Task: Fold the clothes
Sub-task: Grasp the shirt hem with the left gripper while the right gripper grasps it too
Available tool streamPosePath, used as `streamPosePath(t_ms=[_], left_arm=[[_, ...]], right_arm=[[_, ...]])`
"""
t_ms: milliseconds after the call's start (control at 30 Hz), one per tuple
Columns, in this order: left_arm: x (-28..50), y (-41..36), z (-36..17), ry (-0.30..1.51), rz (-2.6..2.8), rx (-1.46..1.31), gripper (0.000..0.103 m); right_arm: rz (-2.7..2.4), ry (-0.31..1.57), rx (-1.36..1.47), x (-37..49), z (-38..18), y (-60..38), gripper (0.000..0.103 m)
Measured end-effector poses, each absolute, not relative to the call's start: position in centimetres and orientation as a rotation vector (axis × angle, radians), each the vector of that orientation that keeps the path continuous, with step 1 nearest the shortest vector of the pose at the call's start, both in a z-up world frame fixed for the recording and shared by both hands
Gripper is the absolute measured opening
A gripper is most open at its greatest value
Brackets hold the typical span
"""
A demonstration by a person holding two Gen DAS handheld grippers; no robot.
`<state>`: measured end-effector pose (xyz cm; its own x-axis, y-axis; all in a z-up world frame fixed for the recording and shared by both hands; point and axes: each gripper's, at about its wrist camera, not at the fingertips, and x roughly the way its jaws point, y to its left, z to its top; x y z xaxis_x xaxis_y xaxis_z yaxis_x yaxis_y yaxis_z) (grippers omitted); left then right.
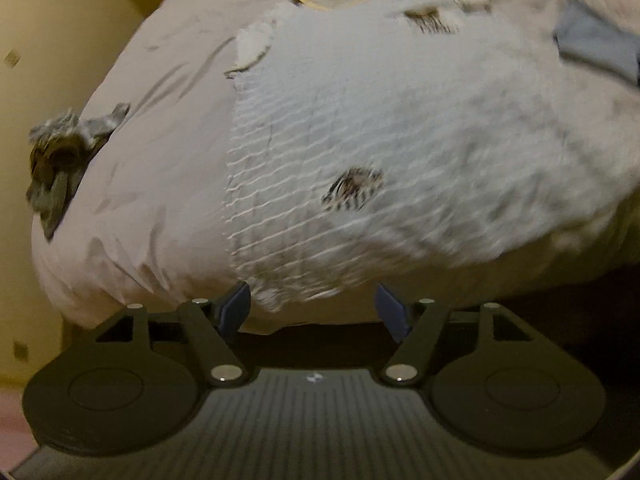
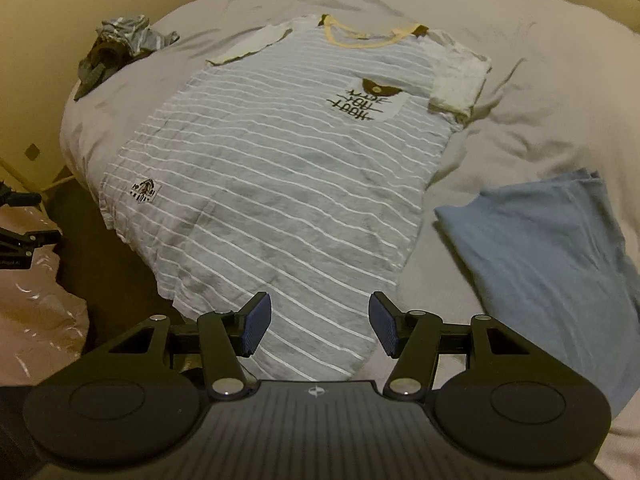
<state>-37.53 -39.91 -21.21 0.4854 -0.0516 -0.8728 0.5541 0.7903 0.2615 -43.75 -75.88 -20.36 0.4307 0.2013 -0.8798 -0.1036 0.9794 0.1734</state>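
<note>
Left gripper is sitting with jaws spread wide, nothing between the blue pads. Right gripper is likewise gaping open, fingers pointing forward, empty.

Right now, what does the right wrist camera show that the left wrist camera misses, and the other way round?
Only the right wrist view shows the open right gripper, shiny pink plastic sheeting and the shirt's white chest pocket with dark lettering.

Only the left wrist view shows the open left gripper.

Both share the grey white-striped T-shirt, folded blue cloth, crumpled grey striped garment and beige bedsheet.
</note>
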Motion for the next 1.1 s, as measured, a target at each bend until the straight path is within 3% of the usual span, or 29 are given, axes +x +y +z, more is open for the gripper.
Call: streamPosePath(t_ms=[233, 433, 600, 767, 833, 867, 1100], left_arm=[[-33.7, -33.7, -24.8, 1.02, -0.508, 0.557, 0.065], [-28.9, -28.4, -28.5, 1.082, -0.602, 0.378, 0.061], [-25.4, -26.7, -32.2, 1.143, -0.691, 0.287, 0.045], [-24.1, -26.9, -33.8, 1.186, -0.731, 0.218, 0.038], [-23.7, -27.1, -34.1, 1.197, -0.735, 0.194, 0.022], [-23.7, -27.4, -34.0, 1.207, -0.75, 0.194, 0.001], [-24.2, -28.9, -32.1, 1.215, -0.798, 0.23, 0.0]], right_arm=[[0.103, 1.167, 0.124, -43.5, -21.5, -70.2, 0.057], [-0.047, 1.208, 0.168, -44.4, -23.3, -67.6, 0.057], [-0.178, 1.212, 0.205, -46.2, -24.4, -68.8, 0.057], [-0.255, 1.219, 0.224, -48.0, -25.3, -71.4, 0.057], [-0.267, 1.21, 0.256, -48.5, -25.7, -72.8, 0.058], [-0.268, 1.211, 0.275, -48.7, -26.1, -73.5, 0.058], [-0.252, 1.17, 0.565, -50.0, -29.6, -77.3, 0.057]])
